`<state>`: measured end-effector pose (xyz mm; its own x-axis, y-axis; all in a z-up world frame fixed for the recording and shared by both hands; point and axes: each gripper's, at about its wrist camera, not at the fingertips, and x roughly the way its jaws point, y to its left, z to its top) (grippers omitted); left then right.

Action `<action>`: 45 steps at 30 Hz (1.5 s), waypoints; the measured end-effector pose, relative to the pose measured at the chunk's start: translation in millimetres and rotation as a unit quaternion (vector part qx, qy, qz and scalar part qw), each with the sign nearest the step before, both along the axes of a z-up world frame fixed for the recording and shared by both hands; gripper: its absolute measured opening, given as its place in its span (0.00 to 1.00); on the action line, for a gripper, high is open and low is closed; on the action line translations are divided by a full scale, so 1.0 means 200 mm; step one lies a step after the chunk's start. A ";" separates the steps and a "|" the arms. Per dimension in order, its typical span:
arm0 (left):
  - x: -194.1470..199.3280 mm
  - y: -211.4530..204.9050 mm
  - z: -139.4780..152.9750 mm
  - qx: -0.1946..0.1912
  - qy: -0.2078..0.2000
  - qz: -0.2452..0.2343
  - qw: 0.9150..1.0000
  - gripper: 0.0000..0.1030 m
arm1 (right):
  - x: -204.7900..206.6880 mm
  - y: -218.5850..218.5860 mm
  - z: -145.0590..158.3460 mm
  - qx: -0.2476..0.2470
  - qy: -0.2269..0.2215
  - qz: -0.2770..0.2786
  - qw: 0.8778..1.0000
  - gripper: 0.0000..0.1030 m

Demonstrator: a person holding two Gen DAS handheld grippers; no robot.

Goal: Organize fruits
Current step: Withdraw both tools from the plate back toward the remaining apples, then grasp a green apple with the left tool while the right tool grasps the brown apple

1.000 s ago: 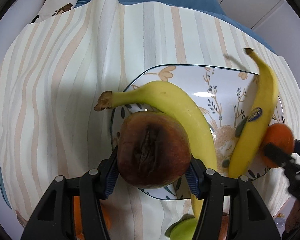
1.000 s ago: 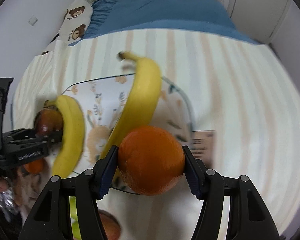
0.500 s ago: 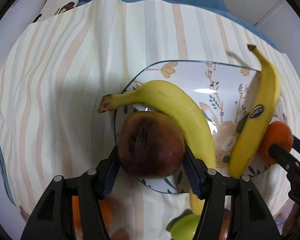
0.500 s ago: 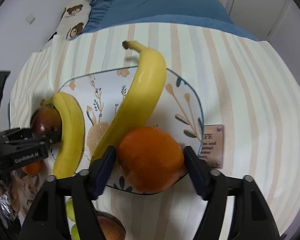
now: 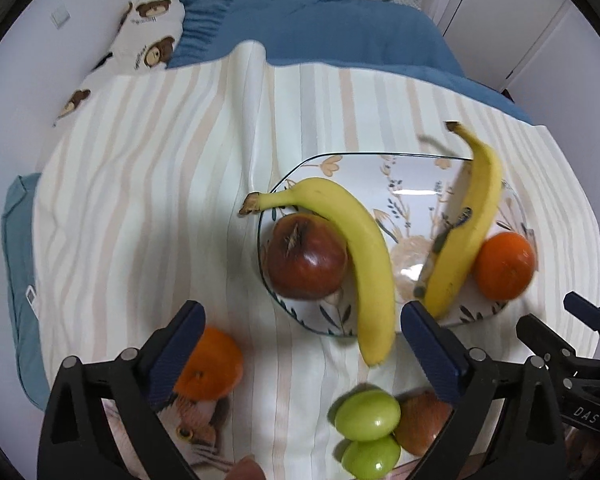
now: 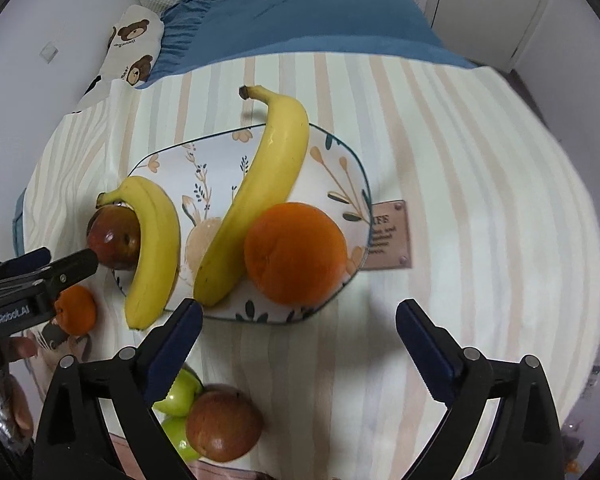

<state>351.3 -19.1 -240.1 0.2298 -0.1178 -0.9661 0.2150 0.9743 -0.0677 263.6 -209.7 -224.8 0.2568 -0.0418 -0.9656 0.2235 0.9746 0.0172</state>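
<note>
Both grippers, left (image 5: 300,340) and right (image 6: 298,334), jaws just opened wide and empty, hover above the plate (image 6: 340,160): red apple (image 5: 306,256) at 9 o'clock, orange (image 6: 296,252) at 4 o'clock.

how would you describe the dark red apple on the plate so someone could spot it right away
Find the floral plate on the striped cloth. At its left edge, tucked under the curve of the left banana, sits the dark red apple. It is the plate's only red fruit; the other round one there is an orange.
</note>
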 end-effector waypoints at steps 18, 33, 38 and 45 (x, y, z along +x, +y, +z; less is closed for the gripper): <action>-0.53 0.03 0.50 -0.015 -0.114 0.001 0.993 0.97 | -0.41 0.11 0.60 -0.038 -0.114 -0.004 0.993 0.97; -0.77 0.09 0.80 -0.034 -0.176 0.006 0.984 0.97 | -0.68 0.24 0.93 -0.015 -0.174 -0.002 0.985 0.97; -0.76 0.10 0.76 -0.030 -0.165 0.014 0.986 0.97 | -0.70 0.26 0.91 0.006 -0.169 -0.005 0.986 0.97; -0.68 0.14 0.47 0.011 -0.116 0.033 0.993 0.97 | -0.61 0.21 0.57 0.066 -0.112 -0.019 0.991 0.97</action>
<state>214.8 9.5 -146.5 0.4521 -0.0739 -0.8889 0.1572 0.9876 -0.0021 142.2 -168.0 -109.9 0.4663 0.0680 -0.8820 0.2357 0.9514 0.1980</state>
